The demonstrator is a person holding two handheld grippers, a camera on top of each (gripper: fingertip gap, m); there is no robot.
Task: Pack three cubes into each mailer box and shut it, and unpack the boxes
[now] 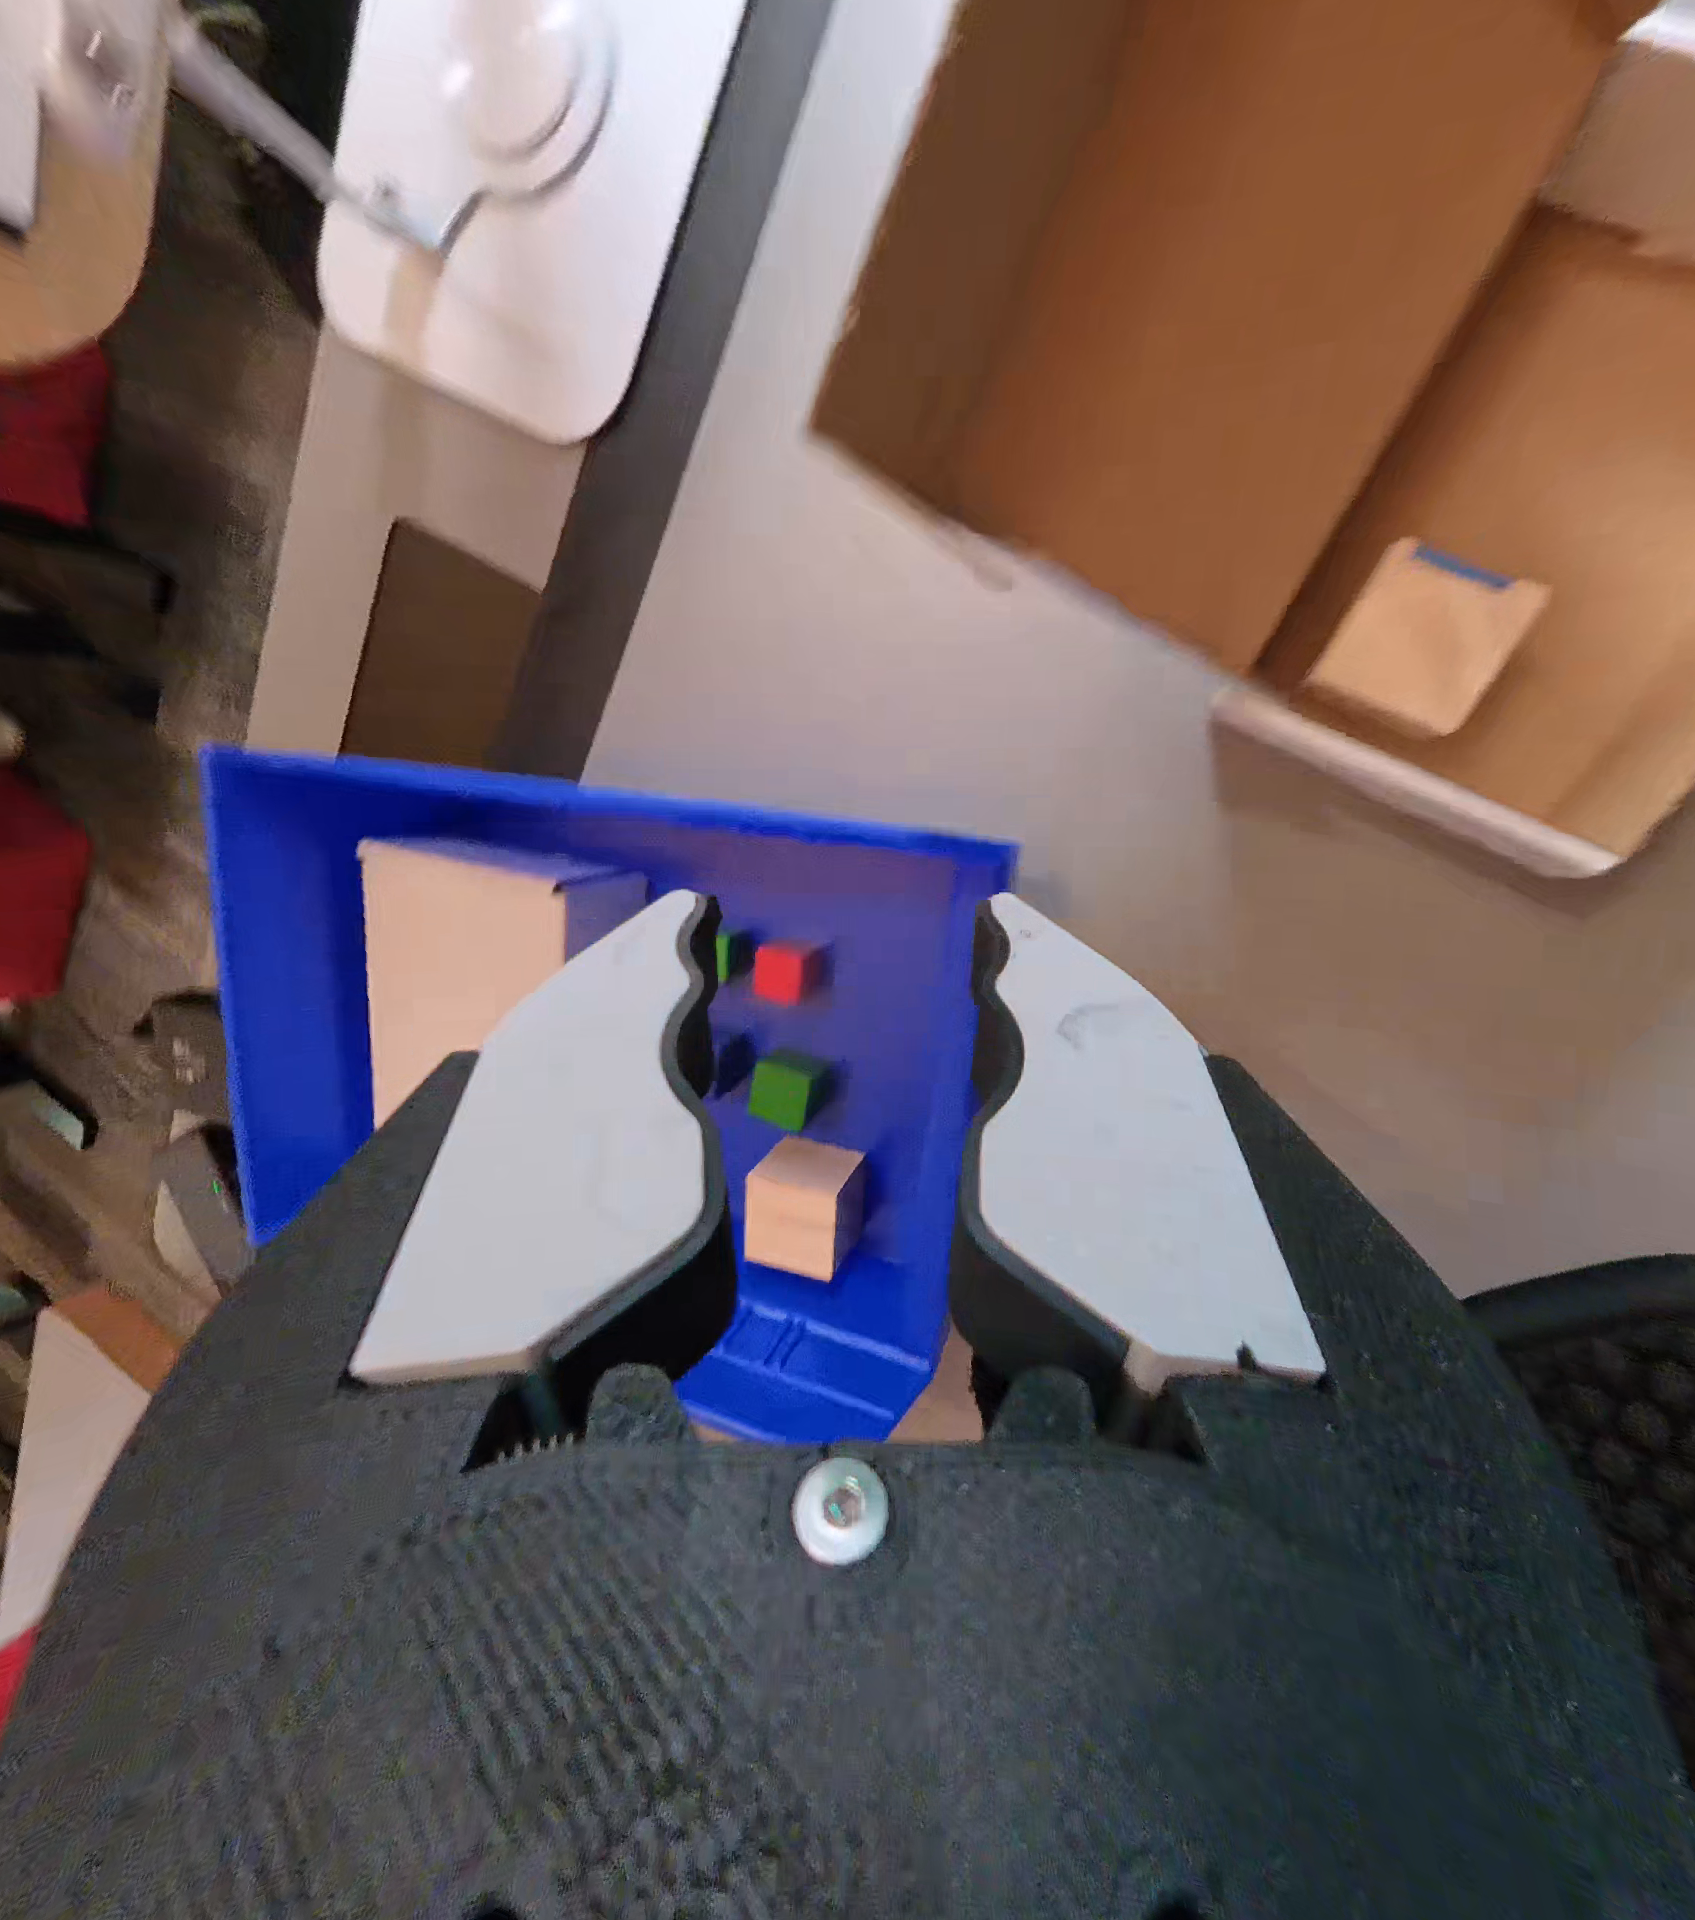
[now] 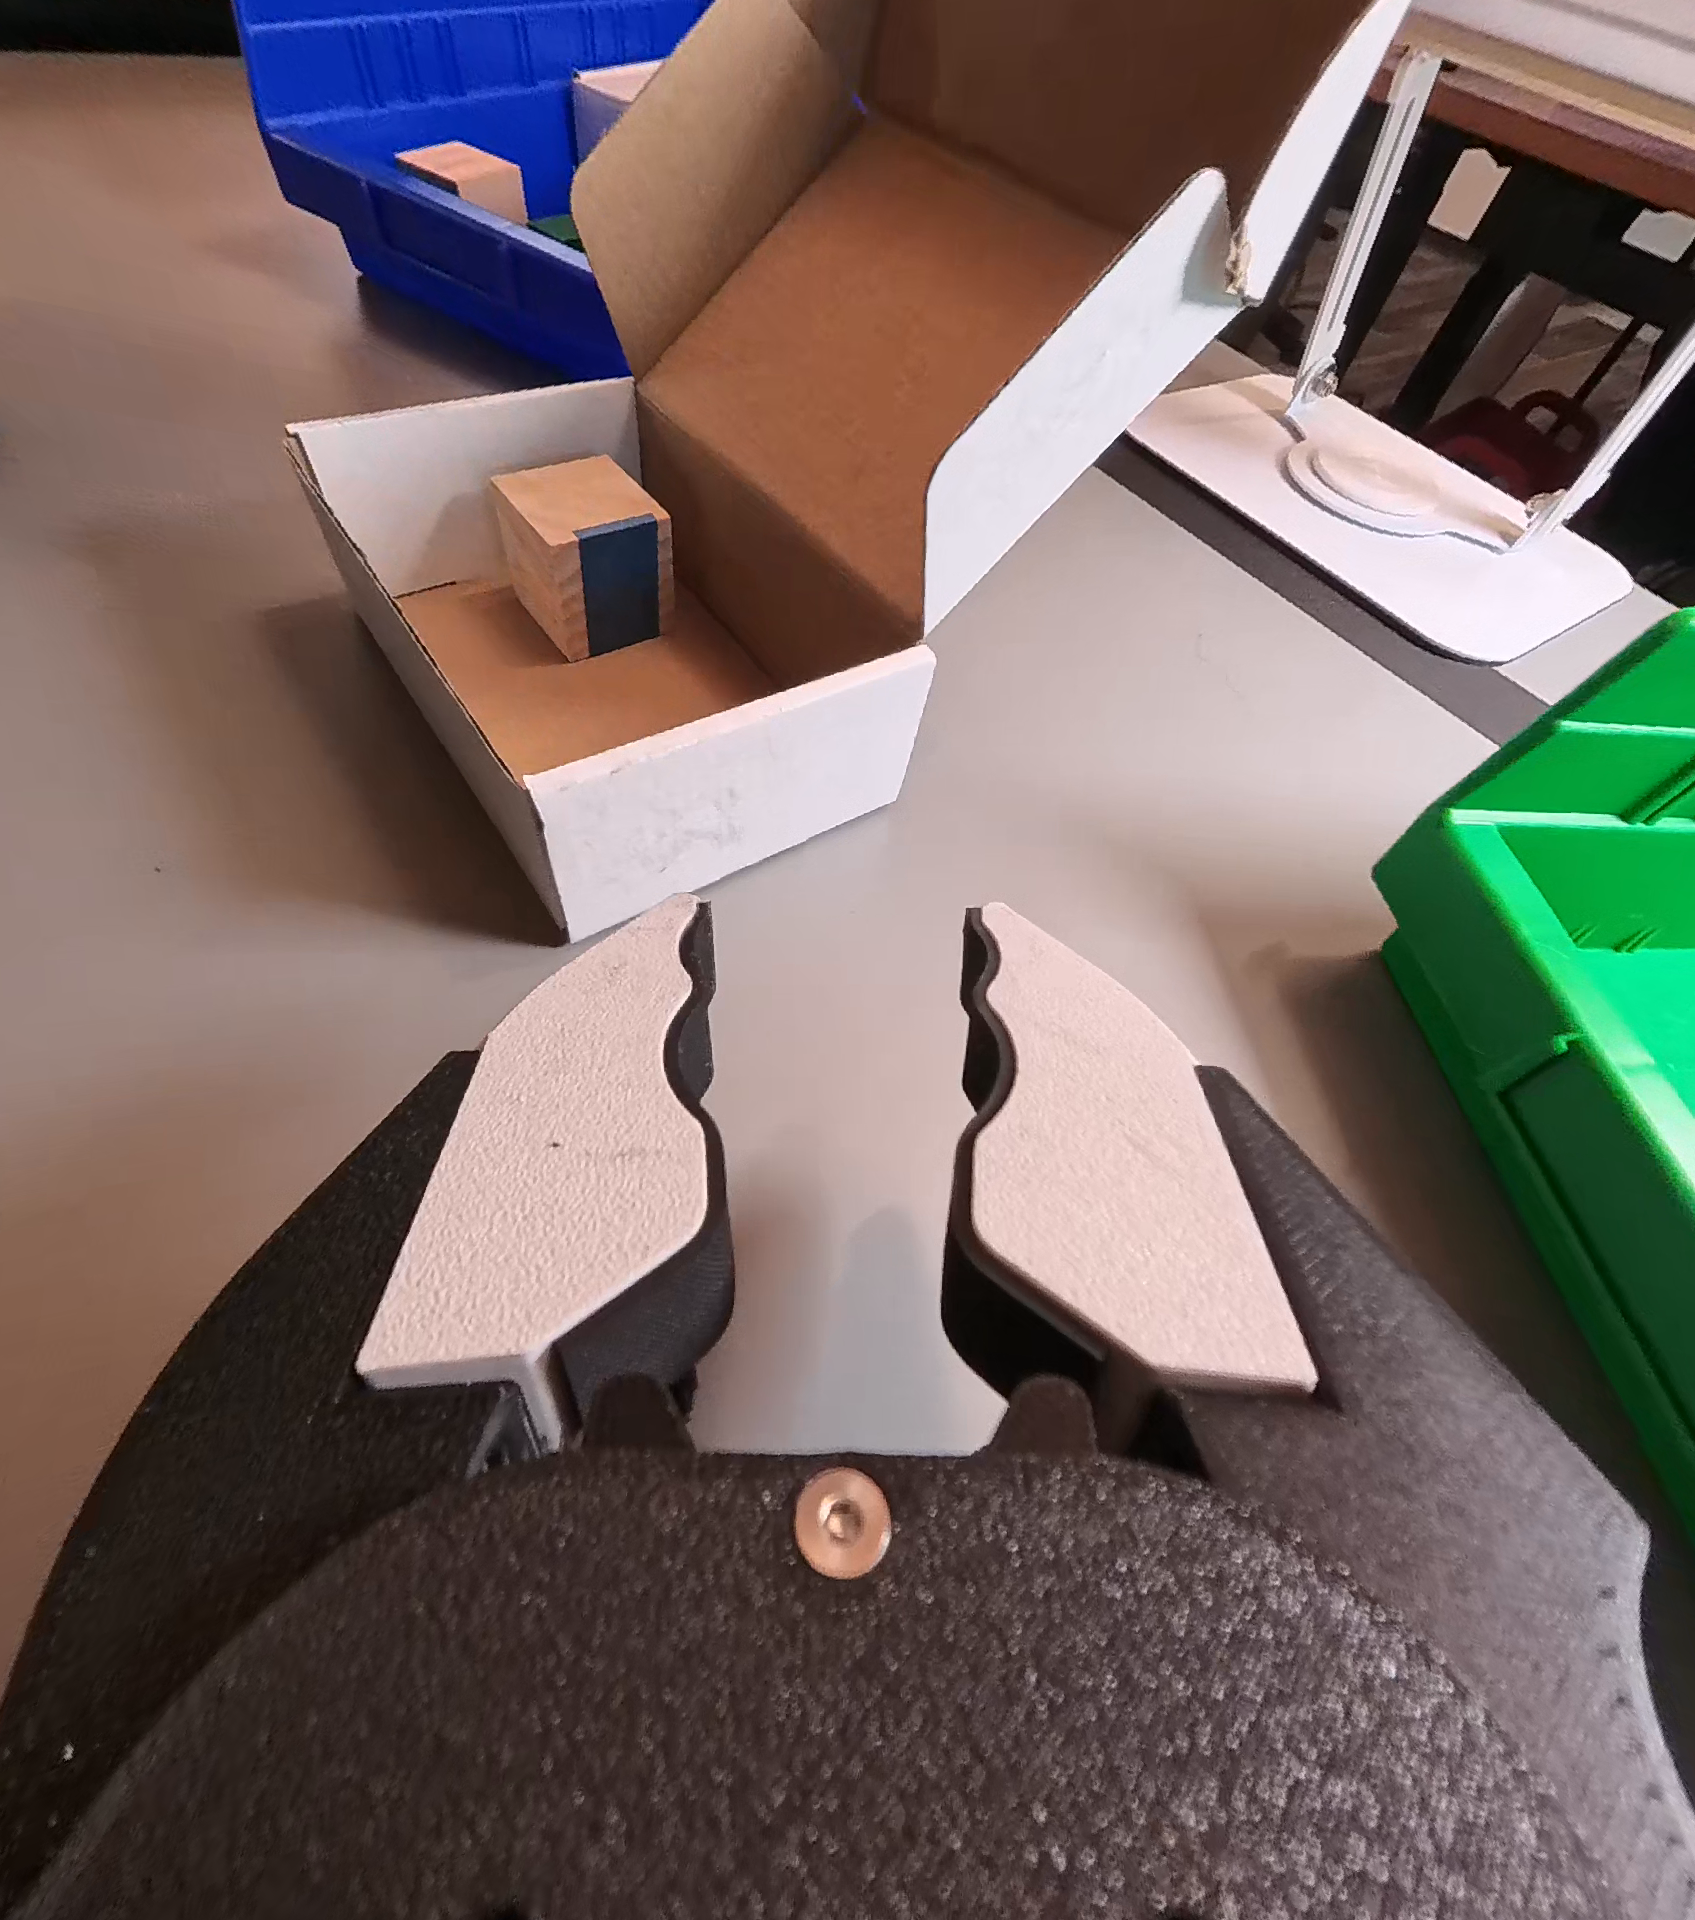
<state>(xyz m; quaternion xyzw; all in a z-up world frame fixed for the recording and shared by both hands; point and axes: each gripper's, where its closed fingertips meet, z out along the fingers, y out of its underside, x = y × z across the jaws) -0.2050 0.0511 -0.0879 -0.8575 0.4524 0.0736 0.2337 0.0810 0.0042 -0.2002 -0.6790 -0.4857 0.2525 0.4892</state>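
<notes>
My left gripper (image 1: 838,920) is open and empty above the blue bin (image 1: 292,997). In the bin lie a plain wood cube (image 1: 801,1216), a green cube (image 1: 786,1086), a red cube (image 1: 786,971) and a closed mailer box (image 1: 453,966); other cubes are partly hidden by my left finger. My right gripper (image 2: 838,925) is open and empty, low over the table just in front of an open white mailer box (image 2: 718,790). One wood cube with a blue face (image 2: 578,561) stands inside it. The same box (image 1: 1342,436) with its cube (image 1: 1425,634) shows at the upper right of the left wrist view.
A green bin (image 2: 1643,997) stands at the right, close to my right gripper. The blue bin (image 2: 427,197) sits behind the open box. A white stand (image 2: 1362,488) is at the table's far right edge. A black mesh chair (image 1: 1643,1496) is beside the table. About 30 cm separates my left fingertips from my right. My left tips are roughly 20 cm from the red cube (image 1: 786,971).
</notes>
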